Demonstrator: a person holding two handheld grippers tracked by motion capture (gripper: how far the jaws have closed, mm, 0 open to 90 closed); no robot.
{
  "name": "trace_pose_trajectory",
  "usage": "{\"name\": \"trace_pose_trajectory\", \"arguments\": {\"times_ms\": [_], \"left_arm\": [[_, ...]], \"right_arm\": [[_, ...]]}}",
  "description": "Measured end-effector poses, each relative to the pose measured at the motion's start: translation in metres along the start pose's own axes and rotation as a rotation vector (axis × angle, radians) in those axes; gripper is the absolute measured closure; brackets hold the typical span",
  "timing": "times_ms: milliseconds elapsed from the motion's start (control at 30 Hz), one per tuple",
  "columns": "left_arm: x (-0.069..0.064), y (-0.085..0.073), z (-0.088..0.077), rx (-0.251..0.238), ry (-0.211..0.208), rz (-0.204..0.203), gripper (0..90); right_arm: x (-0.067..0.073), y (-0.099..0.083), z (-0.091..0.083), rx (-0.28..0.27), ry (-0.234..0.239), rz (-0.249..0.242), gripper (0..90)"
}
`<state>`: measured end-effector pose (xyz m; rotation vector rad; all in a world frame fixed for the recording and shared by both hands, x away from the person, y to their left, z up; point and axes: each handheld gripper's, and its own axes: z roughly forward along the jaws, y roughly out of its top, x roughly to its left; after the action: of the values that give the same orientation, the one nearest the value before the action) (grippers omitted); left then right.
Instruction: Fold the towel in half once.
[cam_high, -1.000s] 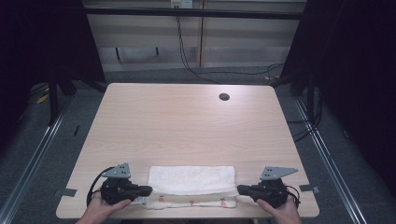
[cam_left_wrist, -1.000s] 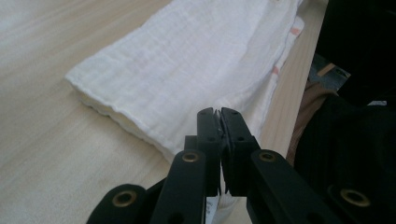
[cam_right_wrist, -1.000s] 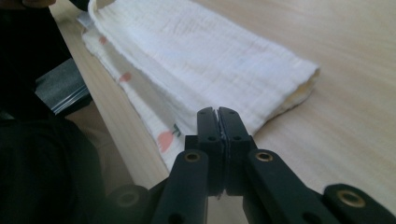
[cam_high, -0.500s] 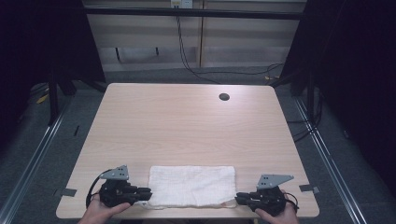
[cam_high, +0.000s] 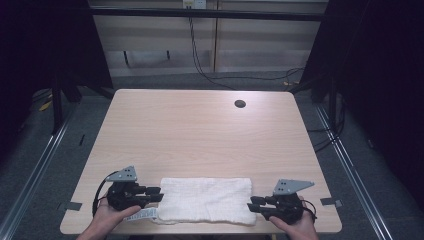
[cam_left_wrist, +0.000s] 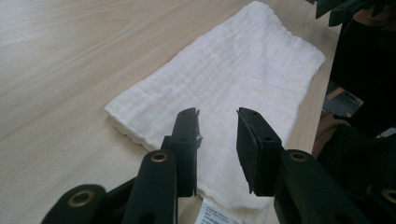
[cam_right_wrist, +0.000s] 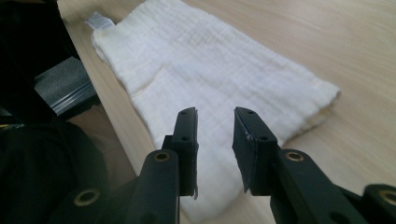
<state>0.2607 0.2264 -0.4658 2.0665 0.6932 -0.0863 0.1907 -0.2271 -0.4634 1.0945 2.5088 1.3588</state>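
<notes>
Both grippers just let go of the folded white cotton towel (cam_high: 205, 199), jaws opening with nothing pinched.

Left gripper (cam_high: 155, 193) and right gripper (cam_high: 256, 204) sit at its ends; it lies flat at the near edge of the pale wooden table (cam_high: 200, 135). Fold looks finished; next probably backing off. The small white care tag (cam_right_wrist: 99, 19) is too blurry to read.

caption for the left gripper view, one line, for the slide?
Left gripper with open jaws above the near end of a folded white towel lying flat on the wooden table.
</notes>
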Motion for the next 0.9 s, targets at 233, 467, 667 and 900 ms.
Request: {"name": "trace_pose_trajectory", "arguments": {"times_ms": [233, 467, 667, 900], "left_arm": [[0.017, 0.015, 0.002, -0.022, 0.042, -0.045, 56.8], [0.029, 0.031, 0.005, -0.024, 0.101, -0.048, 53.1], [0.036, 0.041, 0.011, -0.017, 0.134, -0.032, 50.2], [0.041, 0.034, 0.010, -0.028, 0.129, -0.050, 48.7]], "right_arm": [[0.005, 0.023, 0.023, 0.005, 0.064, -0.011, 63.4], [0.018, 0.032, 0.044, 0.037, 0.074, -0.048, 56.8], [0.032, 0.045, 0.061, 0.041, 0.121, -0.071, 57.1], [0.055, 0.057, 0.095, 0.075, 0.204, -0.119, 57.4]]}}
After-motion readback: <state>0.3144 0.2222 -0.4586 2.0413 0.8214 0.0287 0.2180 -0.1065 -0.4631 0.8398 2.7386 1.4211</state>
